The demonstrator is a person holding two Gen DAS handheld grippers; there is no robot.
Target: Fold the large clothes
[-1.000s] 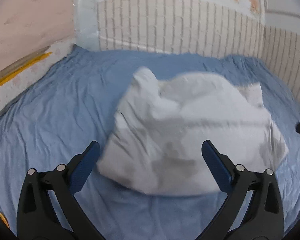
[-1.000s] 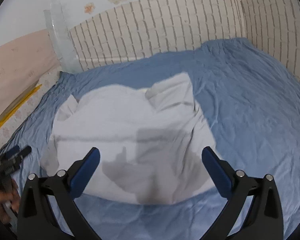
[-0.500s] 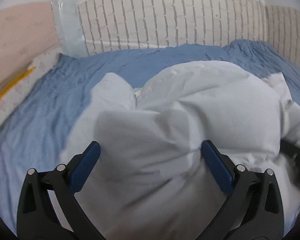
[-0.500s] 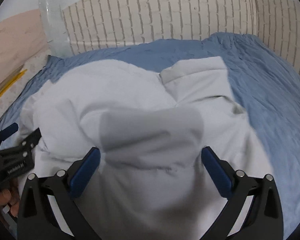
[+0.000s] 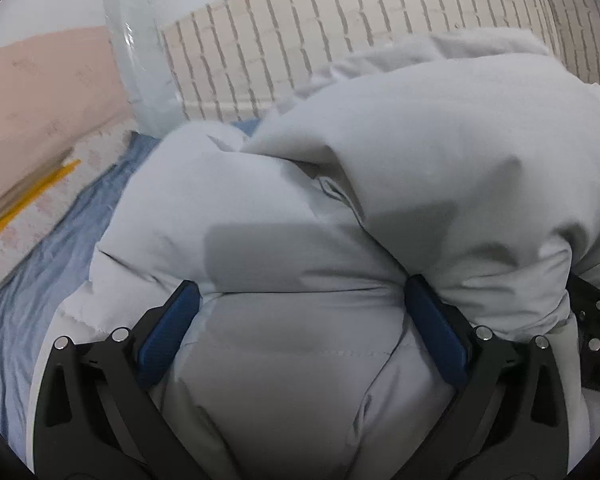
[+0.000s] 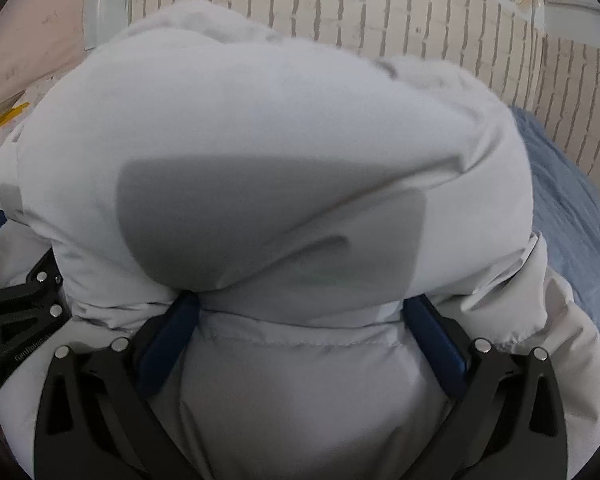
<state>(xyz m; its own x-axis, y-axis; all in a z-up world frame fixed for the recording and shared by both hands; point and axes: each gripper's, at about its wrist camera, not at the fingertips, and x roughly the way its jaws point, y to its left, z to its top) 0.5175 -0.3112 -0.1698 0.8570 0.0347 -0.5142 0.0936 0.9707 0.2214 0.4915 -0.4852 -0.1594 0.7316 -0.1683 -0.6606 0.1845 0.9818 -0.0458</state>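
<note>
A puffy white padded jacket lies bunched on the blue bed sheet and fills both views. My left gripper is open, its blue-padded fingers pressed against the jacket, which bulges between them. My right gripper is open too, with a thick fold of the jacket sitting between its fingers. The two grippers are side by side: the right one's black frame shows at the left view's right edge, and the left one's frame at the right view's left edge. The jacket's far side is hidden.
A brick-pattern wall covering runs behind the bed. A clear plastic roll stands in the left corner by a pink wall. A yellow strip lies beside the mattress. The blue sheet shows to the right.
Both grippers have pushed forward and down into the jacket, which was well ahead of them a second ago. The jacket has bunched up high and now hides most of the bed. Both stay open.
</note>
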